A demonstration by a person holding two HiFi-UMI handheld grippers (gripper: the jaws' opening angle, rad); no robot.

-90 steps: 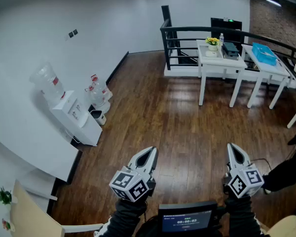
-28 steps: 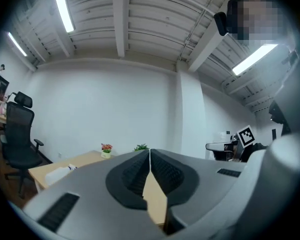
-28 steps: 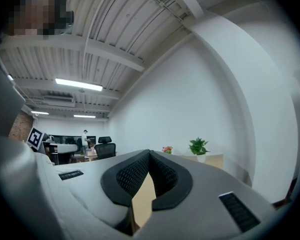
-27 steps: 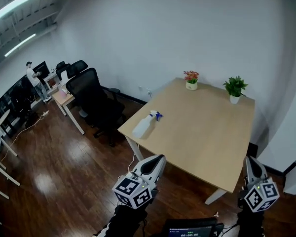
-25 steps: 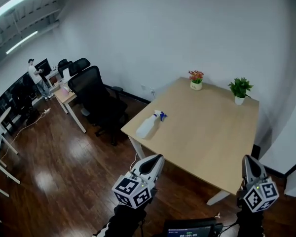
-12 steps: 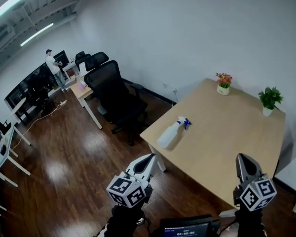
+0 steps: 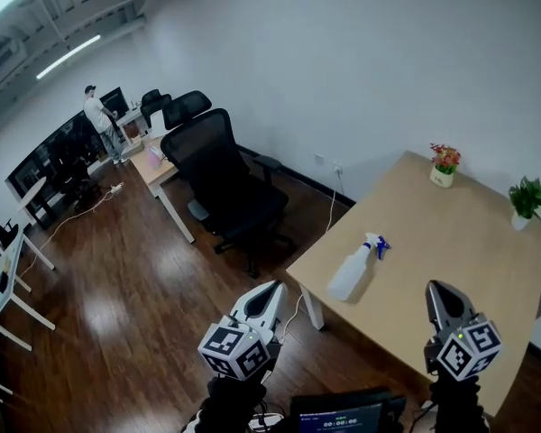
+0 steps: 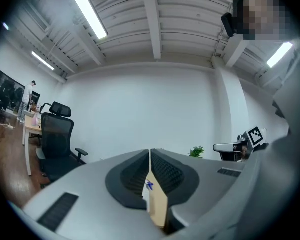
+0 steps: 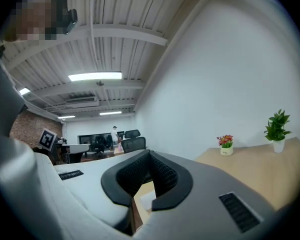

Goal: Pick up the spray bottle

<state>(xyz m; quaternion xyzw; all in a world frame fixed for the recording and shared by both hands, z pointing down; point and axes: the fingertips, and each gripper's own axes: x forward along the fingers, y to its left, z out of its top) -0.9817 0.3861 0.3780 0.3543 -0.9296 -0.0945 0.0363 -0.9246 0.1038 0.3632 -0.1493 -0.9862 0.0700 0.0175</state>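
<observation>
Nothing picked yet. Spray bottle (image 7: 352, 273) lies on side on table (image 7: 460, 233), near edge, untouched. Your left gripper (image 7: 269, 290) and right gripper (image 7: 438, 290) both closed, empty, apart from bottle. Remaining: approach, open, grip, lift.

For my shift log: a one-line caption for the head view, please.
Left gripper and right gripper, both shut, face the table where the spray bottle lies on its side.
</observation>
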